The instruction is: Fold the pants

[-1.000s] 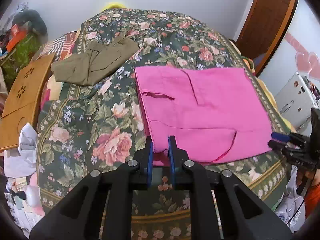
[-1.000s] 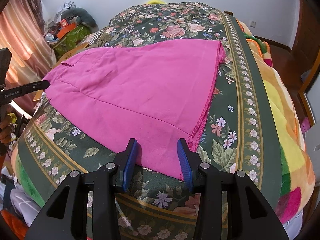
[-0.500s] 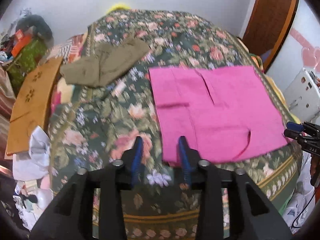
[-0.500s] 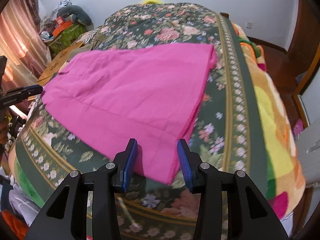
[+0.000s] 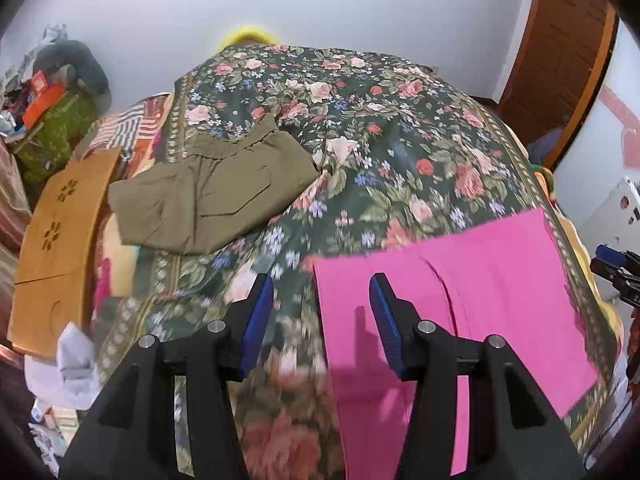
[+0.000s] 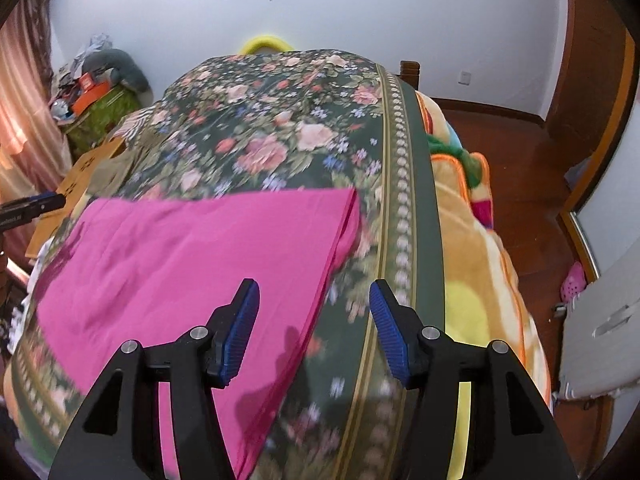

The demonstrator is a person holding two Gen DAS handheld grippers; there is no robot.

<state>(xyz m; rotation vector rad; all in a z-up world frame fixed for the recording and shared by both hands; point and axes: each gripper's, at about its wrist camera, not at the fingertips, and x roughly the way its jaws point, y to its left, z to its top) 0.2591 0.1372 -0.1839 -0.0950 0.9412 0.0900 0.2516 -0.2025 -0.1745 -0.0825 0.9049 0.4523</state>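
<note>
the folded pink pants lie flat on the floral bed, long axis running left to right; their near edge is cut off behind the left tool and right tool, both wide apart and empty.

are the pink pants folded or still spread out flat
Folded. The pink pants lie as a compact rectangle on the floral bedspread, with doubled layers showing at the right edge. Neither open gripper touches them.
</note>
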